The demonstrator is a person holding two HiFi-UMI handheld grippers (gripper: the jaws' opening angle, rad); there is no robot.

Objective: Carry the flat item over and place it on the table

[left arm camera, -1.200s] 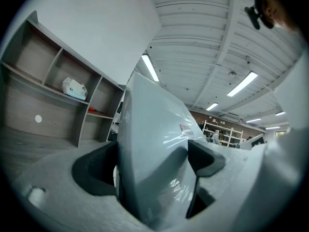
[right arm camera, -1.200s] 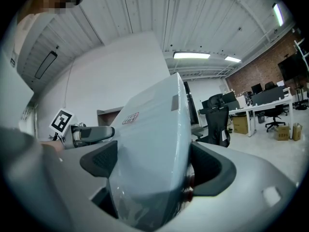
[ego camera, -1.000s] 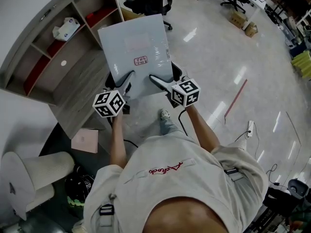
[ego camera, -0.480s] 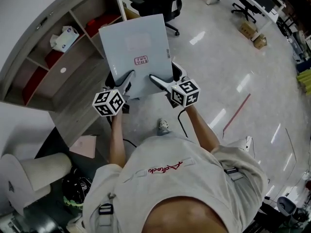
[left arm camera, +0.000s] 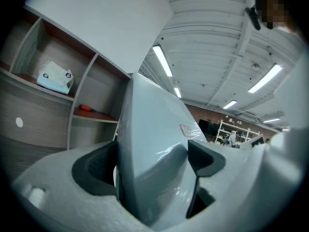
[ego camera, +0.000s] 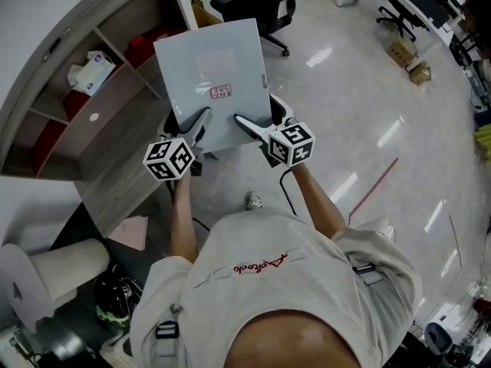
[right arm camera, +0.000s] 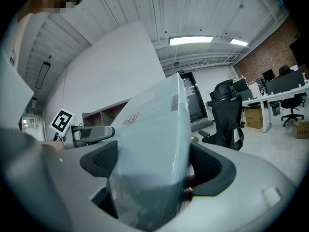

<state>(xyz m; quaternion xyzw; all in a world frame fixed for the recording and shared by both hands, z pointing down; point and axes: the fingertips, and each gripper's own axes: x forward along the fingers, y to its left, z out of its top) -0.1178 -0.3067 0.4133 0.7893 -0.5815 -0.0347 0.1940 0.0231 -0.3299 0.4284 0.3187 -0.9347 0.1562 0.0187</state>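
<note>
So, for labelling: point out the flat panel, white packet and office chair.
flat panel [ego camera: 207, 60], head view, upper face.
white packet [ego camera: 84, 73], head view, its middle.
office chair [right arm camera: 226, 111], right gripper view, backrest.

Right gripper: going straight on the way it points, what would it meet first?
The right gripper is shut on the flat package, which fills its line. Straight behind is hidden; a shelf unit shows left of it, a black office chair right.

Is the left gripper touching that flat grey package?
Touching. In the left gripper view, the left gripper has both jaws pressed against the flat package.
</note>
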